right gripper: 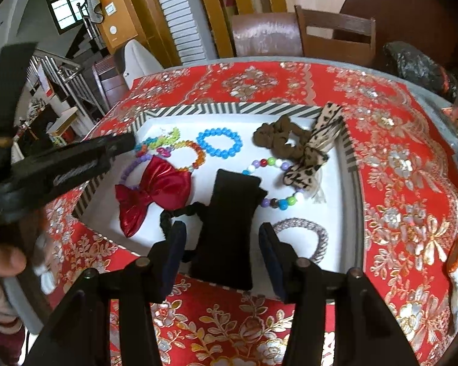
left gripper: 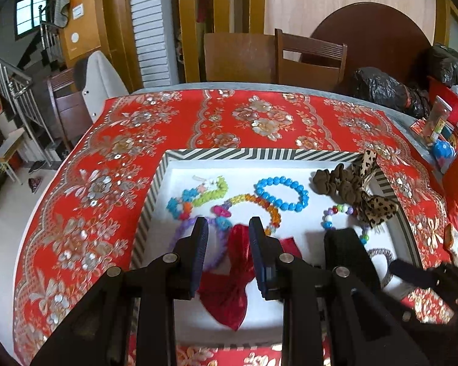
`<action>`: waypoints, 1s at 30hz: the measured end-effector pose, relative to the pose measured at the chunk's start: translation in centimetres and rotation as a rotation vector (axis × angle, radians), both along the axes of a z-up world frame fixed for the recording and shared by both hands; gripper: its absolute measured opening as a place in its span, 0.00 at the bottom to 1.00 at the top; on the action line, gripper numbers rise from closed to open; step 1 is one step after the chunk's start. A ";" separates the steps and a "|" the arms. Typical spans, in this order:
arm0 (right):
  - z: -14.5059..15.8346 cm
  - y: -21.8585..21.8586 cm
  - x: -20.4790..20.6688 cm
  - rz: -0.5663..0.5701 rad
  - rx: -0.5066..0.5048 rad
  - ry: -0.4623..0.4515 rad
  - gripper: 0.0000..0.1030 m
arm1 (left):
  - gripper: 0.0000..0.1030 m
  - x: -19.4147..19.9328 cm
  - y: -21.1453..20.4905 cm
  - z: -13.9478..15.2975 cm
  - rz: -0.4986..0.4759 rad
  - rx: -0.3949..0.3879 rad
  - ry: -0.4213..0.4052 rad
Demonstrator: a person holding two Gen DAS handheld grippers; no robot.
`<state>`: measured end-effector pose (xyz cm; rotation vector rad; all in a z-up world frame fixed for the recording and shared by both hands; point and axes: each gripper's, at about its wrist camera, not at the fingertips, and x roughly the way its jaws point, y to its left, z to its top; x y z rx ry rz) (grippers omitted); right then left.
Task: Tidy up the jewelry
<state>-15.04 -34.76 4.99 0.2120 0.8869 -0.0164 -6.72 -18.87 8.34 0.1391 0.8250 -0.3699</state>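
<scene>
A white tray with a striped rim (left gripper: pixel 259 154) (right gripper: pixel 229 108) lies on the red tablecloth and holds the jewelry. In it are a blue bead bracelet (left gripper: pixel 303 196) (right gripper: pixel 236 143), a red bow (left gripper: pixel 229 299) (right gripper: pixel 155 195), a brown scrunchie (right gripper: pixel 274 140), a leopard bow (right gripper: pixel 311 158) and a silver chain bracelet (right gripper: pixel 317 235). My left gripper (left gripper: pixel 229 235) hovers open above the red bow, holding nothing. My right gripper (right gripper: pixel 223 244) is open astride a black velvet bow (right gripper: pixel 229 222) (left gripper: pixel 345 247), whose near end lies over the tray's front rim. Its pads stand clear of the bow.
The red floral tablecloth (right gripper: pixel 397 183) covers the table, whose edge drops off at the left. Wooden chairs (left gripper: pixel 308 61) stand behind the far edge. Black bags (left gripper: pixel 381 88) and a red box with bottles (left gripper: pixel 442 122) crowd the back right. A person's thumb (right gripper: pixel 6 259) holds the left tool.
</scene>
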 end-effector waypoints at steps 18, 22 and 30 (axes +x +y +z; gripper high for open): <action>1.8 1.4 -2.2 -0.050 -0.065 -0.068 0.57 | 0.27 -6.0 3.0 -0.2 0.070 0.011 -0.048; 2.5 1.5 -2.9 -0.058 -0.074 -0.083 0.58 | 0.27 -6.8 3.3 0.2 0.071 0.010 -0.057; 3.0 1.6 -4.0 -0.069 -0.085 -0.099 0.63 | 0.27 -8.4 3.8 0.8 0.073 -0.012 -0.087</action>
